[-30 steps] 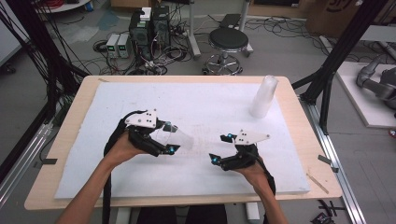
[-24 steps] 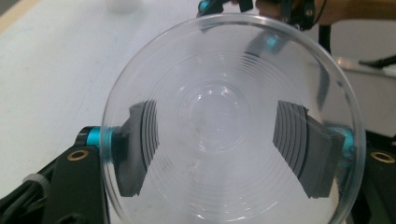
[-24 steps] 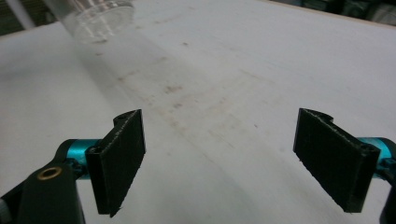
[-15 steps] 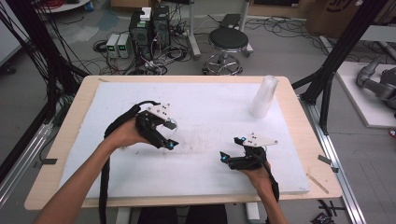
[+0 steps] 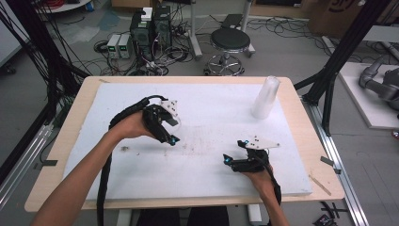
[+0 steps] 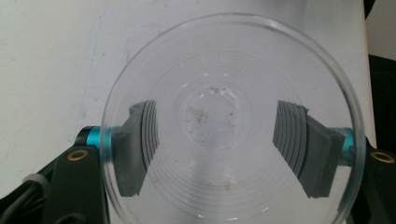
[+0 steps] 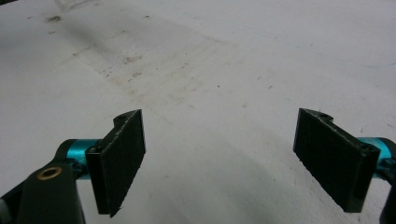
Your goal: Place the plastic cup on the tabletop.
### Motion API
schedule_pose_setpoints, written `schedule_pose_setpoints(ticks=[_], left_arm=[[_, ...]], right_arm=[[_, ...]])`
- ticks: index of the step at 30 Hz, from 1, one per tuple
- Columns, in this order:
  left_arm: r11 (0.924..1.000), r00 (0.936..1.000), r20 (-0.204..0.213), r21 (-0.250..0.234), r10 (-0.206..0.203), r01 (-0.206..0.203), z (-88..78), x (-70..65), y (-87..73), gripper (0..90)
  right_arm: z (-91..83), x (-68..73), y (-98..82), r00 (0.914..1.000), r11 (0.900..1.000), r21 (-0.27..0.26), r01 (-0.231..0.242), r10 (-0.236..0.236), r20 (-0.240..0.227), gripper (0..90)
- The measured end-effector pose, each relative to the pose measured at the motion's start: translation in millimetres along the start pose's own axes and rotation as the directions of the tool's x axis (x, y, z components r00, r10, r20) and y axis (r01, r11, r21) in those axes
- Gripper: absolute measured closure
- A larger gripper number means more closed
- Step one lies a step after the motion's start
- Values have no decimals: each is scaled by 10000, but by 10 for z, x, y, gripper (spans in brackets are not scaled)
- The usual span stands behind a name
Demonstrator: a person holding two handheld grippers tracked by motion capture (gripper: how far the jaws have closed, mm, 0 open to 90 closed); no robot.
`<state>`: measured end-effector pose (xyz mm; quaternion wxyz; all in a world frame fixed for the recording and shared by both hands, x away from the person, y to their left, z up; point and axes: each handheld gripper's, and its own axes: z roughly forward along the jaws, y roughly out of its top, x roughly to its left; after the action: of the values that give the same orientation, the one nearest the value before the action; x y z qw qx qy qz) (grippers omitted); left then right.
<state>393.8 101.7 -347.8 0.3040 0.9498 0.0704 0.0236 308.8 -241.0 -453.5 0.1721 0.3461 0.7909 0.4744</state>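
Shifted up and toward the table's left since a second ago, the clear cup (image 6: 231, 126) in the left gripper (image 5: 170, 134), now off the white foam sheet (image 5: 211, 174); seen mouth-on in the left gripper view, both grey pads pressing its wall from outside, bottom ring smudged; barely traceable from the high view (too transparent to outline there). Lowered slightly toward the near edge, the right gripper (image 5: 231, 161); jaws spread wide over bare sheet in the right gripper view, nothing between them. Scuffed and speckled with dark marks at the sheet's middle, cleaner toward the edges; laid on a pale wooden table (image 5: 63, 141) with a strip of wood showing all round. Standing upright near the far right corner, a stack of clear cups (image 5: 266, 97), well apart from both grippers; wide open room between. Beyond the far edge, a black stool (image 5: 229, 42), computer boxes (image 5: 150, 30) and tangled cables on a grey floor; black frame posts at both sides.
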Motion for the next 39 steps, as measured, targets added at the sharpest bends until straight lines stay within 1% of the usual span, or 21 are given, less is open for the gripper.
schedule_pose_setpoints(ticks=[2,7,8,12,15,17,22,26,29,31,35,39], left_arm=[[10000,10000,-31,-34,35,-35,-4,-4,6,306],[10000,10000,-60,59,25,-24,6,-11,12,306],[10000,9999,-117,73,25,-25,6,-5,12,306],[9999,9996,-250,92,-95,98,32,24,6,306],[9995,9992,-394,287,-91,102,99,44,17,306],[9991,9991,-404,407,-103,120,143,61,28,306],[9976,9983,-490,607,-307,336,295,97,41,306],[9958,9974,-493,730,-517,552,387,120,45,306],[9938,9976,-430,958,-534,573,473,128,64,307],[9916,9977,-457,1170,-504,554,528,132,81,307],[9885,9974,-506,1398,-519,585,600,137,97,308],[9896,9970,-527,1293,-568,633,630,130,112,307]], right_arm=[[1,4,-1,9999,10000,-21,94,-94,63,165],[3,3,-1,10000,10000,8,48,-48,73,165],[3,3,-1,10000,10000,21,33,-33,79,165],[7,3,0,10000,10000,64,-26,26,64,165],[18,0,4,9999,9999,132,-3,1,123,166],[18,1,3,9999,9999,154,7,-9,128,165],[16,-2,3,9999,9999,151,-73,72,106,165],[19,1,3,10000,9998,183,-14,13,75,165],[20,-1,3,10000,9998,188,-15,14,59,166],[23,1,5,9999,9997,235,-15,12,104,166],[24,-4,5,10000,9997,224,-3,1,96,166],[24,-4,5,10000,9998,206,-29,27,75,166]])
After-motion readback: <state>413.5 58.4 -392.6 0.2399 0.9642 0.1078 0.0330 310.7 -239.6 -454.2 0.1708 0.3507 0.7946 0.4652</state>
